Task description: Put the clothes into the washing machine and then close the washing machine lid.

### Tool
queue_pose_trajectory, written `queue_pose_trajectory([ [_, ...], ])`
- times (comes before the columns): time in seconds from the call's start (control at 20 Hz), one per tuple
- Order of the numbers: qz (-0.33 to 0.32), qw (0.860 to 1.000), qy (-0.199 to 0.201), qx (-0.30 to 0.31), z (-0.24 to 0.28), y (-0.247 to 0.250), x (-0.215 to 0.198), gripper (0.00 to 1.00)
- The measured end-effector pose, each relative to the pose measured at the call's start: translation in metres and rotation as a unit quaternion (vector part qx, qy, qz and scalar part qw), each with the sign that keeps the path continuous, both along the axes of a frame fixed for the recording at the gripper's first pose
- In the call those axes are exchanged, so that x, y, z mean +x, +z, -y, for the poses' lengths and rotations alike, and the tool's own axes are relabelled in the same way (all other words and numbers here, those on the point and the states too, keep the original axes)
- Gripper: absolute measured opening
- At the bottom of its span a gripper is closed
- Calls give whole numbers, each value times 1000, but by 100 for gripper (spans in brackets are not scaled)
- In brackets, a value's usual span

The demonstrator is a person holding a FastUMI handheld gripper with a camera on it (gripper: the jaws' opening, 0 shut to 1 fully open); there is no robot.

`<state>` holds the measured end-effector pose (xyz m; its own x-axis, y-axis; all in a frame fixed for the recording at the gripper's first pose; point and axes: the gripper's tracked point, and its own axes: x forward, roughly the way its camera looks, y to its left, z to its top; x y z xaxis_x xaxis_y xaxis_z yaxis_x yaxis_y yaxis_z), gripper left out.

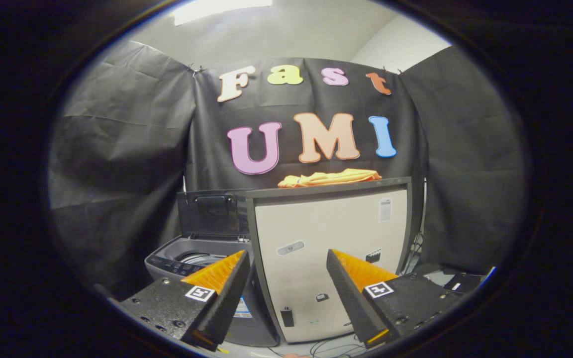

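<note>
1. Gripper [286, 258] spread wide, holding nothing.
2. Crumpled orange clothes [330, 177] atop boxy cream cabinet [326, 238], at 12 o'clock beyond fingers.
3. Grey washing machine [192, 258] at 10 o'clock, lid [212, 214] raised; labels unreadable.

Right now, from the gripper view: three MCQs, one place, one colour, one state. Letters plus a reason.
1. Where does the clothing lie?
A. in the drum
B. on top of the pale cabinet
C. between the tongs

2. What colour is it?
A. orange
B. blue
C. white

3. How is the washing machine lid?
A. shut
B. taken off
C. raised

B: it rests on the cabinet's top edge, beyond the fingers.
A: it is bright orange.
C: the lid stands upright behind the washing machine opening; the tongs are open, holding nothing.
</note>
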<state>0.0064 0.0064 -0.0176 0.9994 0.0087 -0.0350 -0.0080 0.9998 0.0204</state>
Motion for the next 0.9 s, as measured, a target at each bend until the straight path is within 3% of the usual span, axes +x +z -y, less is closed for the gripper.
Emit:
queue_pose_trajectory([
  [0.2, 3, 1000, 10, 30, -1, 7, 8, 94],
  [0.5, 11, 994, 40, 98, 0, 62, 47, 94],
  [0.9, 12, 998, 64, 2, 4, 148, 129, 94],
])
